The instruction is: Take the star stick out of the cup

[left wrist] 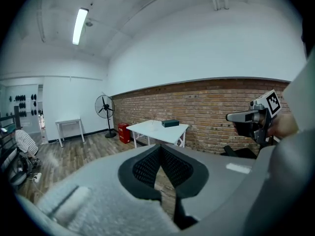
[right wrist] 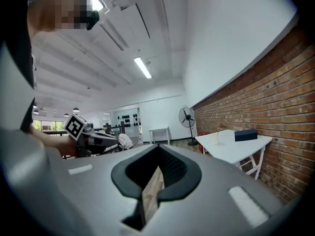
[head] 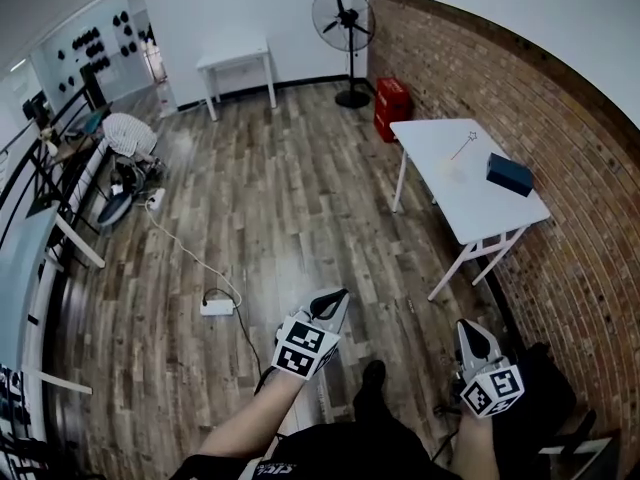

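Holding left gripper (head: 340,296) and right gripper (head: 467,328) low, jaws pressed together, empty. Star stick (head: 462,147) leans in pale cup (head: 455,172) on white bench (head: 470,213), near dark box (head: 510,174); plank floor (head: 300,218) between, brick wall (head: 570,138) alongside.

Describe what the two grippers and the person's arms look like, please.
The left gripper and the right gripper both have pale grey bodies that taper to black, ribbed pads. Each carries a white cube printed with black square markers. The forearms have no sleeves on them; the person's clothes are dark.
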{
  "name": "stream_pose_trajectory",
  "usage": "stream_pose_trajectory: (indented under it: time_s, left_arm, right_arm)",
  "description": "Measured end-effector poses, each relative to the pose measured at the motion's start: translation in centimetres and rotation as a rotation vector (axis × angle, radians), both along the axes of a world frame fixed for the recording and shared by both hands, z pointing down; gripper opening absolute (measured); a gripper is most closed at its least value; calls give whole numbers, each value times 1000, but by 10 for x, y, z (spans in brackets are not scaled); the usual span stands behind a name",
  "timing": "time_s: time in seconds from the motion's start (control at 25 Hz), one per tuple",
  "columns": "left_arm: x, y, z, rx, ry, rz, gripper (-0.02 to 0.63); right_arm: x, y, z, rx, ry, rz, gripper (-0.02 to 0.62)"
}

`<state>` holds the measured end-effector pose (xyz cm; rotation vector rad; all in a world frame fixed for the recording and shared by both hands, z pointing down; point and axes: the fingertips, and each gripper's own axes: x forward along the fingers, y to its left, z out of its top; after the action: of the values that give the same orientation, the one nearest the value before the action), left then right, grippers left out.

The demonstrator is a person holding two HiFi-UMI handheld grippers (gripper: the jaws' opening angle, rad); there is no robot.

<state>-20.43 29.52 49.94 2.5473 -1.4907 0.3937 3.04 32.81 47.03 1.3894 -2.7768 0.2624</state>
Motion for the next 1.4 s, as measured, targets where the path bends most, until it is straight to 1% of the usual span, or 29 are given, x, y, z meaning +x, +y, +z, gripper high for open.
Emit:
stream_pose_trajectory:
  time_s: [0.24, 0.36, 0.52, 0.68, 0.88, 1.04, 1.2, 1.4]
  left_arm:
    - [10, -101, 0, -3, -26, -26, 6]
    - [24, -151, -8, -13, -27, -12, 6]
    - [39, -211, -19, -5, 1, -15, 6]
    - [59, -251, -26, 3, 28, -1, 6]
    - [78, -284, -17, -15, 37, 29, 6]
    - [75, -318, -11, -26, 39, 35, 6]
    - [75, -366, -6, -27, 51, 36, 6]
    - [77, -445, 3, -34, 67, 49, 6]
  right_arm:
    - [12, -103, 10, -16, -42, -34, -5]
    - [14, -150, 4, -24, -68, -67, -5]
    - [28, -203, 1, -30, -68, -78, -5]
    - [41, -236, 0, -35, -51, -83, -5]
    - [64, -270, 5, -53, -44, -49, -5]
    - [72, -303, 15, -81, -67, -12, -5]
    - [77, -345, 32, -113, -76, 1, -5]
    - [75, -425, 47, -156, -107, 25, -5]
